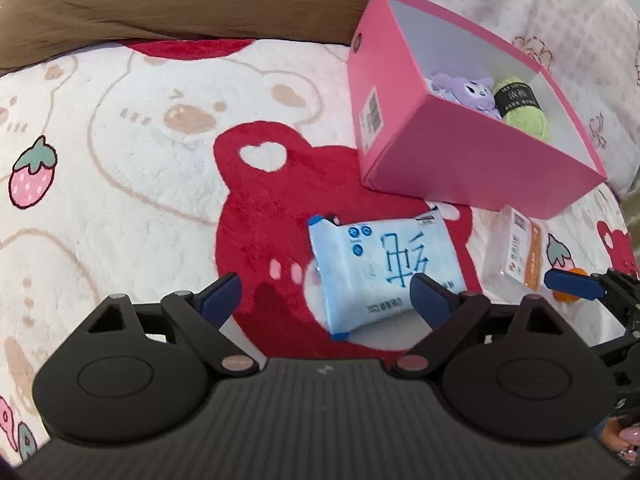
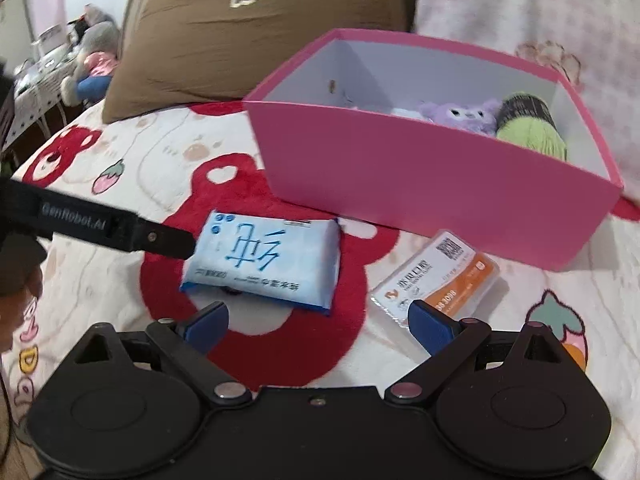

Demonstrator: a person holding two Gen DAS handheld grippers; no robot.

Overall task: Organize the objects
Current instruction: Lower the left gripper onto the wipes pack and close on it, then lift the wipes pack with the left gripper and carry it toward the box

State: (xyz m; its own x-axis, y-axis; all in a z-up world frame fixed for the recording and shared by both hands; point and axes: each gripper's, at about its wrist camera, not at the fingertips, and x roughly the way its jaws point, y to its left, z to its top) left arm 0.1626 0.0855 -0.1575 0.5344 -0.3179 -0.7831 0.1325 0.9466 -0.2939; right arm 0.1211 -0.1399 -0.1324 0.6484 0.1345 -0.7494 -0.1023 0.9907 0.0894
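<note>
A pink box (image 2: 420, 184) sits open on the bed's blanket (image 1: 132, 168), in front of a brown pillow (image 2: 248, 44) and a floral quilt (image 1: 560, 12). Inside, against its right end, lie a purple plush (image 2: 460, 114) and a green yarn ball (image 2: 528, 130), touching each other; something pale shows just left of the plush but is too hidden to tell. The rest of the box's white interior that shows is bare. Outside the box, on the blanket's red bear print, a blue tissue pack (image 2: 264, 260) lies flat, near the box's front wall. Just right of it, close under the box's near corner, lies a clear case (image 2: 440, 276) with an orange-and-white card. The left gripper (image 1: 326, 296) hovers over the tissue pack with its fingers spread wide, holding nothing. The right gripper (image 2: 320, 320) hangs low between the pack and the case, fingers likewise wide apart and empty, the right finger (image 2: 432, 326) overlapping the case's near edge.
</note>
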